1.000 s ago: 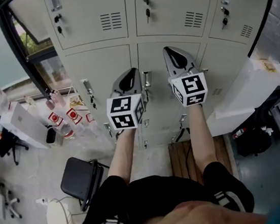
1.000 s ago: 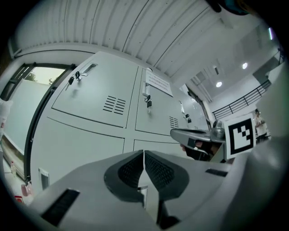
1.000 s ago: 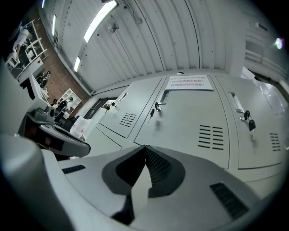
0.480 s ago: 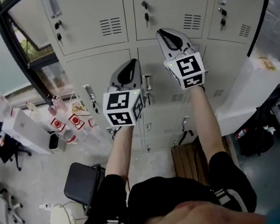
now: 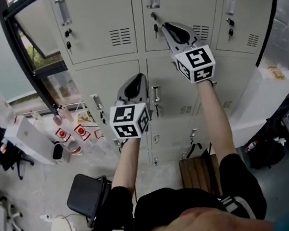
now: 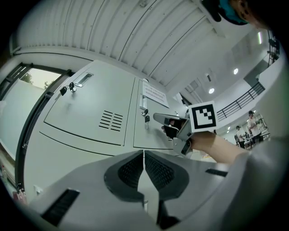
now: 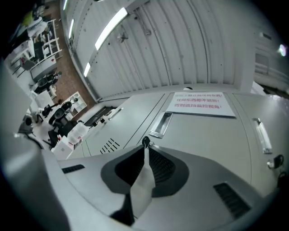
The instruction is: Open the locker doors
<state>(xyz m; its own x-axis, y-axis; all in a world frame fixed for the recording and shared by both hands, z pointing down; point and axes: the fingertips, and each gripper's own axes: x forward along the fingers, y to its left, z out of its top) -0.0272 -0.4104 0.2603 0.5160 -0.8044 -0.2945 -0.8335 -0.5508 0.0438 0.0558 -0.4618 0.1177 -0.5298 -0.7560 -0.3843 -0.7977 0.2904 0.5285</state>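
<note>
— What is the right gripper [image 7: 145, 150] up to?

— Its jaws are all but together, with only a thin slit between the pads. It is raised and tilts upward at the upper middle door [image 5: 185, 6]. The dark head of a key [image 7: 146, 141] sits right at its tips, and I can't tell whether they touch it.

— How does that door lie?

— It is closed flat and faces the person. It stands upright, and its slim handle [image 7: 161, 124] also runs up and down, directly above the key. A printed notice [image 7: 201, 104] is stuck near the top.

— And the left gripper [image 6: 144, 156]?

— It is closed, pad against pad. It is held lower than the right one, in front of the lower middle door [image 5: 169, 80] and just beside that door's upright handle [image 5: 155, 96]. Its nose tilts up toward the seam between the upper left door [image 6: 86, 113] and the middle one.

— Is any door open?

— Every door I can see is shut. Off to the left, a black chair [image 5: 86, 191] stands on the floor [image 5: 37, 179].
</note>
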